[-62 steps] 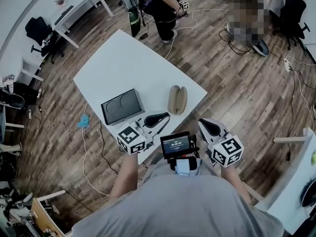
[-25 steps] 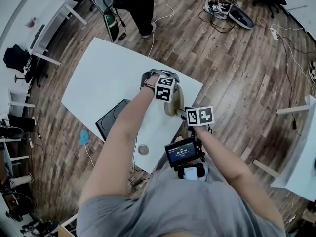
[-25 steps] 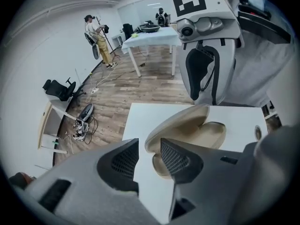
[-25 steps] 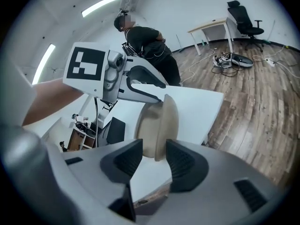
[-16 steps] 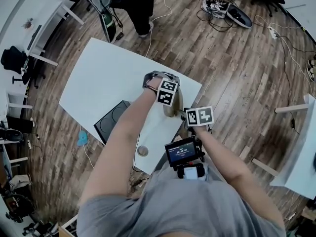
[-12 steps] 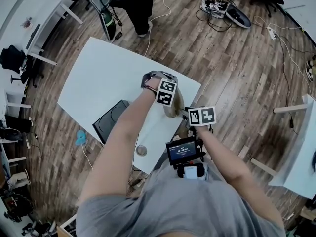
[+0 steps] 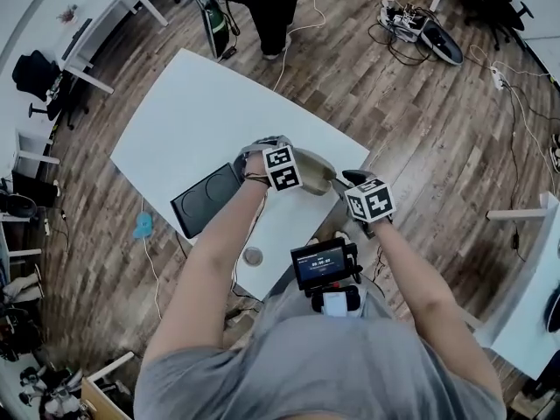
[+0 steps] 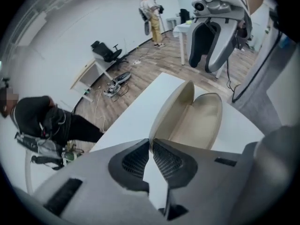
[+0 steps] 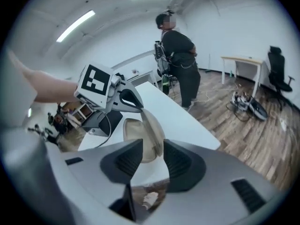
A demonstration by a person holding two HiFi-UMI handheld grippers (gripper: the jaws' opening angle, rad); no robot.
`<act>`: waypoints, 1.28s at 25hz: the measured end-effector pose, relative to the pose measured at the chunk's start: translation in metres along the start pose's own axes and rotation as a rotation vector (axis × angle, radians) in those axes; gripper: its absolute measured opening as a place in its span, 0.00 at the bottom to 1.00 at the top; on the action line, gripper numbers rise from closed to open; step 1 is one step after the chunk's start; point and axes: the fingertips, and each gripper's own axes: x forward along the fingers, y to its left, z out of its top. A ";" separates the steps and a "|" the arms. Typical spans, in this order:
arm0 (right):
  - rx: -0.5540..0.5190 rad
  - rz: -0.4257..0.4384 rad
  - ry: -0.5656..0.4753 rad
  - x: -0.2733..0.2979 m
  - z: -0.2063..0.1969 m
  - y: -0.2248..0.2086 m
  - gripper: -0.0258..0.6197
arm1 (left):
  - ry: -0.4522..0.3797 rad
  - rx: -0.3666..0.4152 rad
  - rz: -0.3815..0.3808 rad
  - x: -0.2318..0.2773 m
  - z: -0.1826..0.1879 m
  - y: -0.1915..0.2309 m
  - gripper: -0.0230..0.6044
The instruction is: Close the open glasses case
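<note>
Jaws of the left gripper (image 8: 151, 143) had just been closing, and in the left gripper view they stood almost together, pinching the near rim of the lid (image 8: 173, 109) between their tips. Beyond that rim the glasses case (image 8: 200, 118) lay on the white tabletop (image 8: 133, 121) with its pale lining showing. The lid stood tilted up off the base, roughly halfway through its swing.

In the right gripper view, the jaws of the right gripper (image 9: 151, 161) stood apart with nothing pressed between them. The near end of the glasses case showed through the gap, just past the tips. I could not see either pad touching it. From this side the lid rose steeply, with the left gripper coming down on it from the far side of the case.

In the head view, the glasses case sat near the edge of the tabletop closest to the person, between the two grippers. The left one was on it and the right one just beside its right end. A black tray (image 7: 206, 201) lay to the left of the case, apart from it.

By my reading, the lid had been taken hold of and partly raised, but the case was not yet shut. What remained was to fold the lid down onto the base, with the right gripper placed to steady that end, and press until it closed.
</note>
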 end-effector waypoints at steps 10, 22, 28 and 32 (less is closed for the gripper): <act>-0.452 0.103 0.007 0.017 0.034 0.010 0.24 | 0.025 -0.430 0.181 -0.024 -0.030 -0.032 0.10; -0.554 0.240 0.110 0.033 0.042 0.023 0.24 | -0.066 -0.521 0.261 -0.044 -0.029 -0.055 0.10; -0.674 0.247 0.105 0.023 0.039 0.027 0.21 | -0.056 -0.523 0.259 -0.043 -0.029 -0.056 0.10; -0.630 0.275 0.130 0.026 0.040 0.027 0.19 | -0.061 -0.528 0.244 -0.046 -0.031 -0.059 0.10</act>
